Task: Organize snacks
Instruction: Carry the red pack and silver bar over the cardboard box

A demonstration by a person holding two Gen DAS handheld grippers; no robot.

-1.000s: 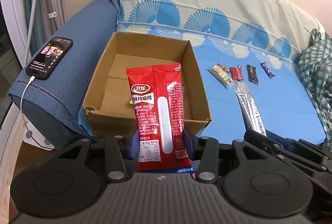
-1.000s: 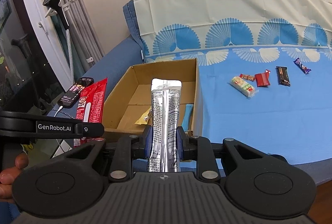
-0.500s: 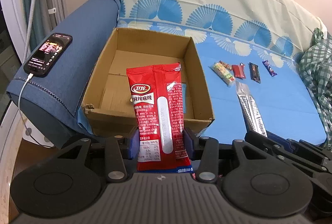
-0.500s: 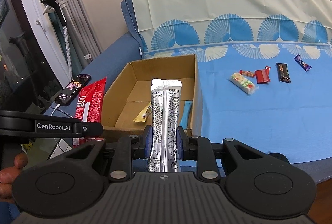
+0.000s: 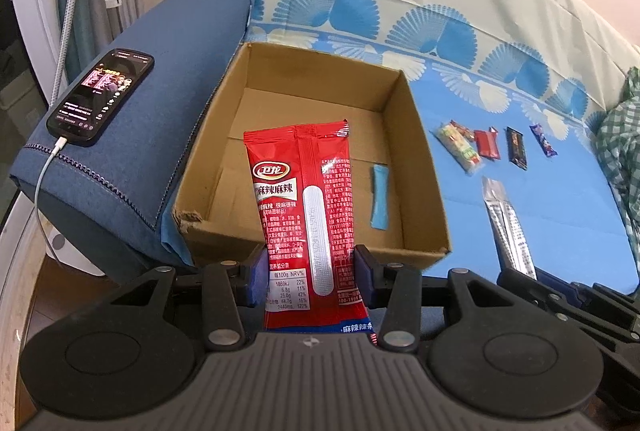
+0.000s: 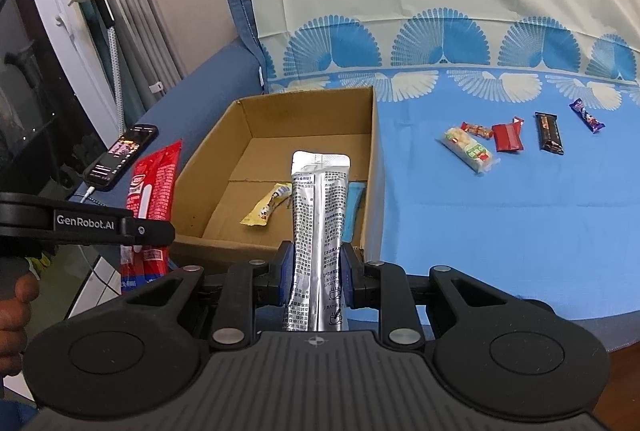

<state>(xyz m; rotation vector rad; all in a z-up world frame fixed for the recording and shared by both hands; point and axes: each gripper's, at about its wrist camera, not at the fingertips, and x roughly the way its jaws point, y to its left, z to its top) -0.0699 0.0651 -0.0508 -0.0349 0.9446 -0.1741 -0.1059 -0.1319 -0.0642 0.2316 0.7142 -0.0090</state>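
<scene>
My left gripper [image 5: 310,277] is shut on a red snack packet [image 5: 306,199], held upright at the near wall of an open cardboard box [image 5: 426,167] on the blue sofa seat. My right gripper [image 6: 316,277] is shut on a silver foil packet [image 6: 318,207], held upright at the same box [image 6: 374,151] near its right wall. Inside the box lie a blue stick packet [image 5: 379,201] and a yellow snack [image 6: 266,209]. The red packet [image 6: 154,187] and the left gripper's arm show at the left in the right wrist view.
Several small snacks [image 6: 508,137] lie in a row on the blue sheet to the right of the box. A phone [image 5: 102,95] on a cable rests on the sofa armrest. A checked cloth [image 5: 618,143] is at far right. A hand [image 6: 14,307] is at the lower left.
Both grippers have moved closer to the box and a little lower, each keeping its packet. More of the box floor shows, with the blue stick and yellow snack in sight.
</scene>
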